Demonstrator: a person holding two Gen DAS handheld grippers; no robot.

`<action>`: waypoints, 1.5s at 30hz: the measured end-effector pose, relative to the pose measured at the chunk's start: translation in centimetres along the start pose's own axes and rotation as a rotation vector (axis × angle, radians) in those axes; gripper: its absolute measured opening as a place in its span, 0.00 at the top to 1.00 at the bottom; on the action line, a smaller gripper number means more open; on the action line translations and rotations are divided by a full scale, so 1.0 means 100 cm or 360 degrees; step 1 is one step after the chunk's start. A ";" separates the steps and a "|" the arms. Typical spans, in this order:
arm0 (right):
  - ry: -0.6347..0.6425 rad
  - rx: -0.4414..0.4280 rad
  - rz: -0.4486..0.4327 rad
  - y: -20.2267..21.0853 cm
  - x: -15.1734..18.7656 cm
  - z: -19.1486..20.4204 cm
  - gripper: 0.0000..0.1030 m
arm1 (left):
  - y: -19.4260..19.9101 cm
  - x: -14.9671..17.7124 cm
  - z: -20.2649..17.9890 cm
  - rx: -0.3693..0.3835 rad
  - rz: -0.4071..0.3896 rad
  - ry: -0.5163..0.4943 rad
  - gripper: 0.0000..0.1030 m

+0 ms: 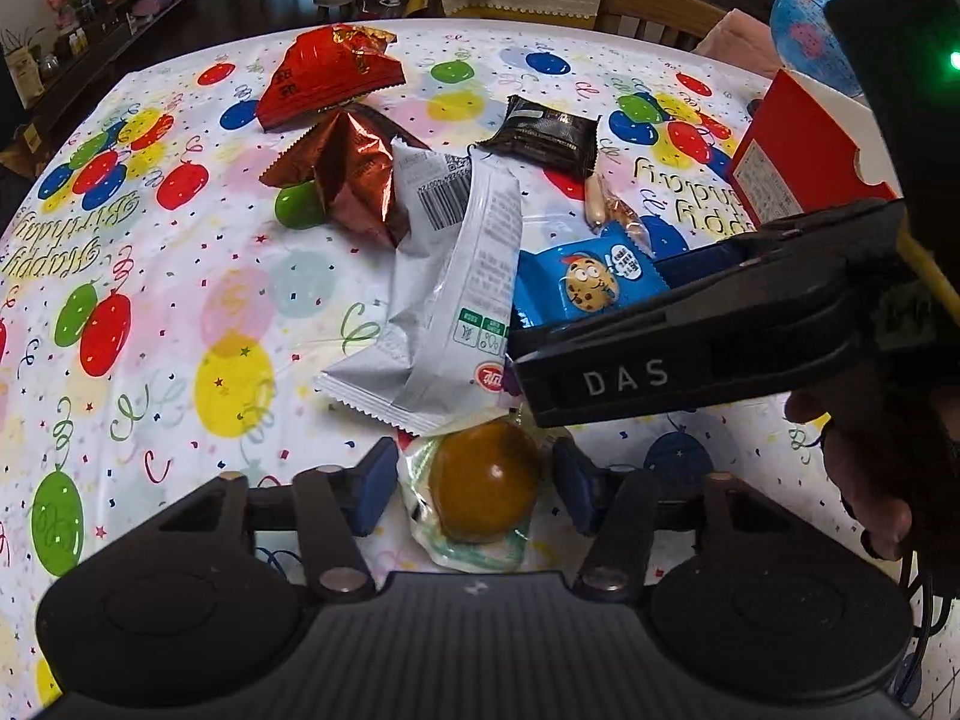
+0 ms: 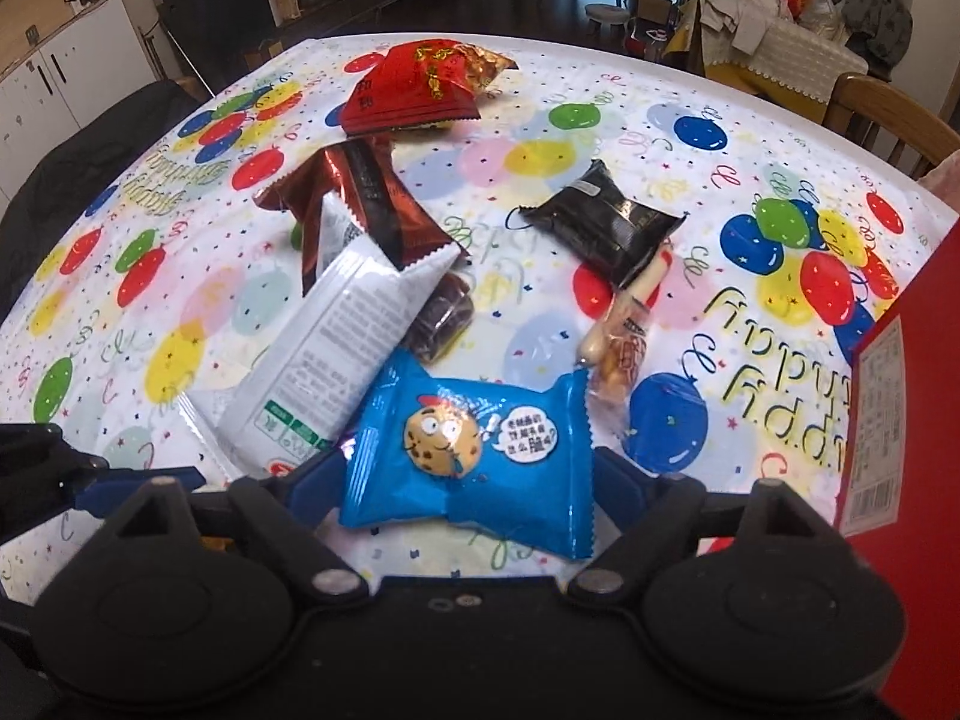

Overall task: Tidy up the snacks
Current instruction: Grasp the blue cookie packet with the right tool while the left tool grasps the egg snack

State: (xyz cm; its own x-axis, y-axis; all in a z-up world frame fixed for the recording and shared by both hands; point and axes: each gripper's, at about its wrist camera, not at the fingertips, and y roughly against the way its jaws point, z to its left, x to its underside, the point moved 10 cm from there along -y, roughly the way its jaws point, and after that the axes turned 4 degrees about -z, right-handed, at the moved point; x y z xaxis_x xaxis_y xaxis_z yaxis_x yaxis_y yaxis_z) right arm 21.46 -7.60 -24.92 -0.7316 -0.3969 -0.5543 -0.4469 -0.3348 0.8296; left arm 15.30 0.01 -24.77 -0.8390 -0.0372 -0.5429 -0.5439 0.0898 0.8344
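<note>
My left gripper (image 1: pixel 477 492) hangs low over the table, its blue pads on either side of a round brown bun in a clear wrapper (image 1: pixel 486 483); the pads stand at the wrapper's edges without squeezing the bun. My right gripper (image 2: pixel 465 480) straddles a blue cookie pack (image 2: pixel 468 450), and its pads sit at the pack's two ends, open. In the left wrist view one of its black fingers (image 1: pixel 624 375) crosses over that blue cookie pack (image 1: pixel 591 282). A white pouch (image 1: pixel 456 276) lies against both snacks.
On the balloon-print tablecloth (image 1: pixel 180 300) lie a red bag (image 1: pixel 330 78), a copper foil pack (image 1: pixel 354 180), a black packet (image 1: pixel 543 135) and a small clear snack stick (image 2: pixel 624 324). A red box (image 2: pixel 900 420) stands at the right. Chairs stand beyond the far edge.
</note>
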 end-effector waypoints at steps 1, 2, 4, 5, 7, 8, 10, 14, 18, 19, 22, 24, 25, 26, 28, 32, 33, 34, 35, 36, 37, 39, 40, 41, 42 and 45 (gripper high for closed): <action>-0.0001 -0.0002 -0.0006 0.001 0.000 0.000 0.19 | -0.001 0.000 0.001 0.0005 0.0004 0.0008 0.50; 0.0000 -0.0007 -0.0012 0.002 0.000 0.000 0.21 | -0.001 0.000 0.001 0.0012 0.0005 0.0015 0.50; 0.0006 -0.0003 -0.0021 0.004 -0.001 0.000 0.34 | -0.002 0.000 0.001 0.0013 0.0005 0.0015 0.50; 0.0008 0.0006 -0.0025 0.005 -0.001 0.000 0.37 | -0.002 0.000 0.001 0.0012 0.0004 0.0015 0.51; -0.0003 0.0012 -0.0035 0.008 -0.002 -0.002 0.43 | -0.001 0.000 0.001 0.0017 0.0007 0.0028 0.51; -0.0017 0.0007 -0.0036 0.010 -0.001 -0.003 0.45 | -0.001 0.000 0.002 0.0022 0.0009 0.0037 0.52; -0.0033 0.0009 -0.0044 0.013 0.000 -0.005 0.46 | -0.001 0.000 0.004 0.0027 0.0011 0.0057 0.52; -0.0063 0.0032 -0.0065 0.020 0.003 -0.008 0.47 | 0.001 0.001 0.007 0.0025 0.0021 0.0083 0.52; -0.0087 0.0042 -0.0092 0.036 0.005 -0.010 0.47 | 0.008 0.001 0.009 0.0027 0.0019 0.0102 0.52; -0.0093 0.0043 -0.0104 0.041 0.005 -0.010 0.47 | 0.010 0.001 0.009 0.0027 0.0018 0.0107 0.52; -0.0125 0.0042 -0.0140 0.056 0.007 -0.011 0.47 | 0.019 0.000 0.009 0.0033 0.0007 0.0127 0.52; -0.0145 0.0044 -0.0166 0.067 0.008 -0.012 0.47 | 0.026 -0.001 0.008 0.0037 -0.0004 0.0135 0.52; -0.0151 0.0051 -0.0184 0.073 0.007 -0.012 0.47 | 0.030 -0.002 0.007 0.0041 -0.0014 0.0138 0.52; -0.0155 0.0058 -0.0201 0.080 0.007 -0.012 0.47 | 0.034 -0.004 0.006 0.0045 -0.0024 0.0138 0.52; -0.0168 0.0059 -0.0241 0.094 0.006 -0.013 0.47 | 0.043 -0.008 0.003 0.0049 -0.0051 0.0137 0.52; -0.0172 0.0075 -0.0311 0.122 0.004 -0.016 0.47 | 0.062 -0.018 -0.005 0.0065 -0.0107 0.0134 0.52; -0.0171 0.0084 -0.0325 0.129 0.003 -0.017 0.47 | 0.067 -0.021 -0.009 0.0071 -0.0124 0.0130 0.52; -0.0171 0.0095 -0.0341 0.136 0.003 -0.018 0.47 | 0.071 -0.024 -0.012 0.0079 -0.0140 0.0125 0.52; -0.0171 0.0101 -0.0357 0.142 0.002 -0.020 0.47 | 0.076 -0.028 -0.016 0.0088 -0.0158 0.0116 0.52; -0.0172 0.0106 -0.0373 0.149 0.002 -0.022 0.47 | 0.080 -0.031 -0.021 0.0096 -0.0178 0.0106 0.52; -0.0174 0.0116 -0.0389 0.155 0.001 -0.024 0.47 | 0.085 -0.035 -0.025 0.0104 -0.0196 0.0096 0.52; -0.0176 0.0136 -0.0419 0.167 0.001 -0.030 0.47 | 0.093 -0.044 -0.037 0.0125 -0.0234 0.0066 0.52; -0.0178 0.0145 -0.0434 0.173 0.001 -0.033 0.47 | 0.097 -0.048 -0.044 0.0133 -0.0255 0.0050 0.52; -0.0178 0.0158 -0.0450 0.178 0.001 -0.036 0.47 | 0.100 -0.052 -0.051 0.0142 -0.0274 0.0033 0.52; -0.0182 0.0174 -0.0461 0.183 0.001 -0.040 0.47 | 0.103 -0.056 -0.058 0.0154 -0.0290 0.0018 0.52; -0.0207 0.0207 -0.0499 0.199 0.004 -0.053 0.47 | 0.112 -0.066 -0.079 0.0181 -0.0333 -0.0031 0.52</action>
State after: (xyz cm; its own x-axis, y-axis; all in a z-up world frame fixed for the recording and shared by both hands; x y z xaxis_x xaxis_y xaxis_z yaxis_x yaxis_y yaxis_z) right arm 15.04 -18.94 -9.02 -0.6041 -0.1772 -0.7769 -0.7156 -0.3084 0.6267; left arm 14.67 -6.63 -11.10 -0.7072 -0.0479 -0.7053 -0.6993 0.1936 0.6881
